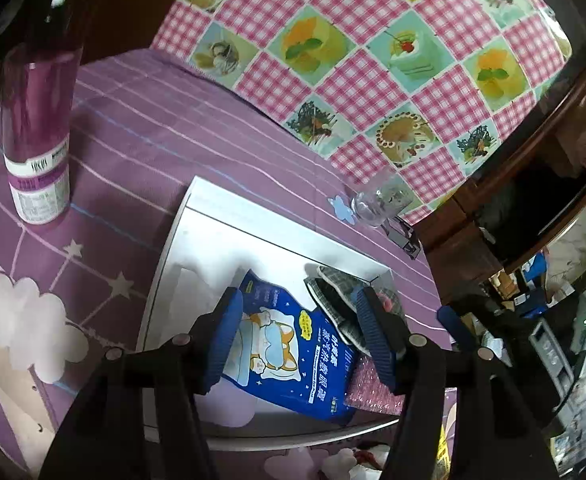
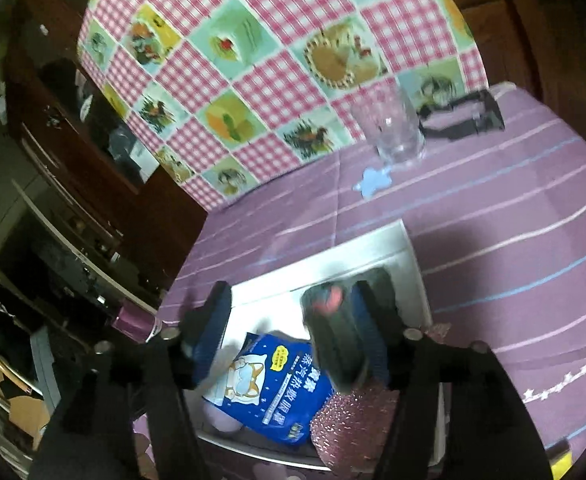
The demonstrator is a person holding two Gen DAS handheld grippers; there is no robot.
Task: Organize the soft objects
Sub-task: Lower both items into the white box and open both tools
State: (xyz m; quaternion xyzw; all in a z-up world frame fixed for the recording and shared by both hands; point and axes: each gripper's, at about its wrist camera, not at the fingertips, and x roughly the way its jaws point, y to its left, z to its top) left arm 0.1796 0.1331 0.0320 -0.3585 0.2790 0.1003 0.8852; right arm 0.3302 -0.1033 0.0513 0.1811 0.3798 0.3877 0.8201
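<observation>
Hovering over white box (image 1: 197, 216): left gripper (image 1: 297, 336) jaws apart, empty; right gripper (image 2: 293, 336) jaws apart, blurred plaid pouch (image 2: 333, 344) against one finger.

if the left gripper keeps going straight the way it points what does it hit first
Most likely the blue packet lying in the white box: it fills the gap between the open left gripper fingers. Depth is hard to judge; the checked pouch sits just right.
</observation>
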